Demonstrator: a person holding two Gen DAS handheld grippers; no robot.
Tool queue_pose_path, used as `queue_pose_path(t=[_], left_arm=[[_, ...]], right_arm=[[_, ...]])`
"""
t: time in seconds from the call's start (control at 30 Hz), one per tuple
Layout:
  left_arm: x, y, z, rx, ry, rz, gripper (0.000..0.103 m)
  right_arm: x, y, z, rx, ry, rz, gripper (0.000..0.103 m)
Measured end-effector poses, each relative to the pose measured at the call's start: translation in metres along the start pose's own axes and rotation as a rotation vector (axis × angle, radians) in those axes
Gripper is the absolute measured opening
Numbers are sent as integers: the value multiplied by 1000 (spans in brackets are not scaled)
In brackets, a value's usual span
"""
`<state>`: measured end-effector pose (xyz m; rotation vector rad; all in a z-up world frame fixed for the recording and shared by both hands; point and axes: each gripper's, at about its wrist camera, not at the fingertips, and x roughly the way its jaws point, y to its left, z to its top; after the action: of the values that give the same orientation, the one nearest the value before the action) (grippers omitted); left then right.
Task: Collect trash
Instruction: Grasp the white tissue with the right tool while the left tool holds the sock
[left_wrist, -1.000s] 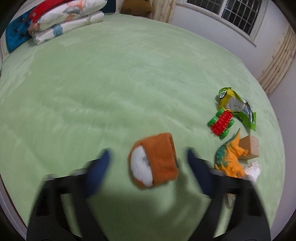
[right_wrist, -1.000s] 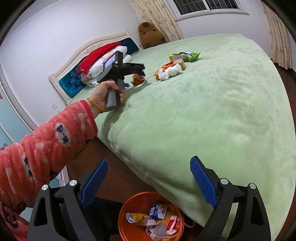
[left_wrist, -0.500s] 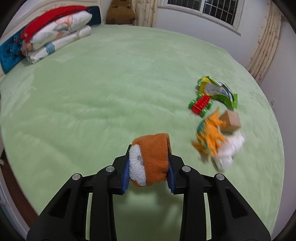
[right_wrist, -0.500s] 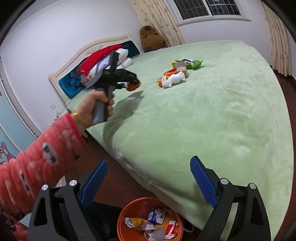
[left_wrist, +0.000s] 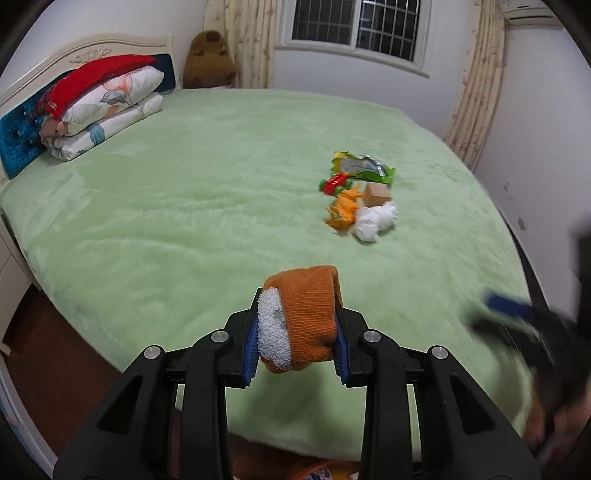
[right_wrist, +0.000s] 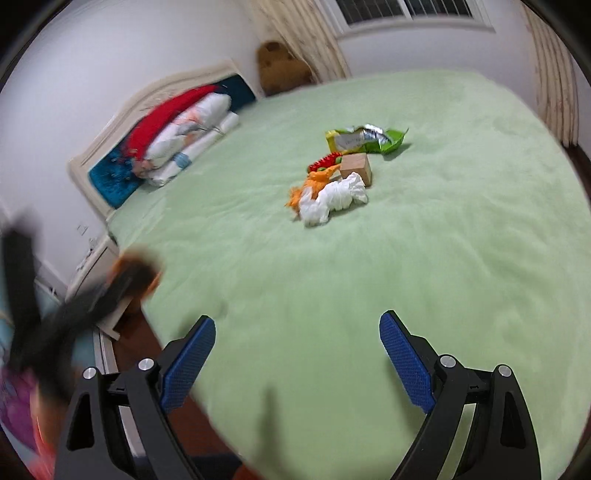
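In the left wrist view alone, the left hand-held gripper (left_wrist: 298, 345) clearly clamps an orange sock (left_wrist: 303, 321); the right hand-held gripper (right_wrist: 297, 354) gapes empty.

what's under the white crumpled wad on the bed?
The white wad lies on the green blanket, overlapping the orange toy dinosaur and touching the wooden block. Whatever sits directly beneath it is covered.

No legible text anywhere, the green snack wrapper (left_wrist: 364, 170) print too blurred.
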<state>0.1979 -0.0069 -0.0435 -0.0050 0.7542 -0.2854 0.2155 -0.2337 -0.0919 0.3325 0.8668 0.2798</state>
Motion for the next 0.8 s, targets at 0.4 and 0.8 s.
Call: queue_pose_path(t=[0.4,0.8], left_arm=[[-11,20,-26,-58,-12,-56,31],[-13,19,-35,-49,-8,-51,31]], right_arm=[[112,-46,107,405,83,-57,79],[123,-56,102,549,33,-50,32]])
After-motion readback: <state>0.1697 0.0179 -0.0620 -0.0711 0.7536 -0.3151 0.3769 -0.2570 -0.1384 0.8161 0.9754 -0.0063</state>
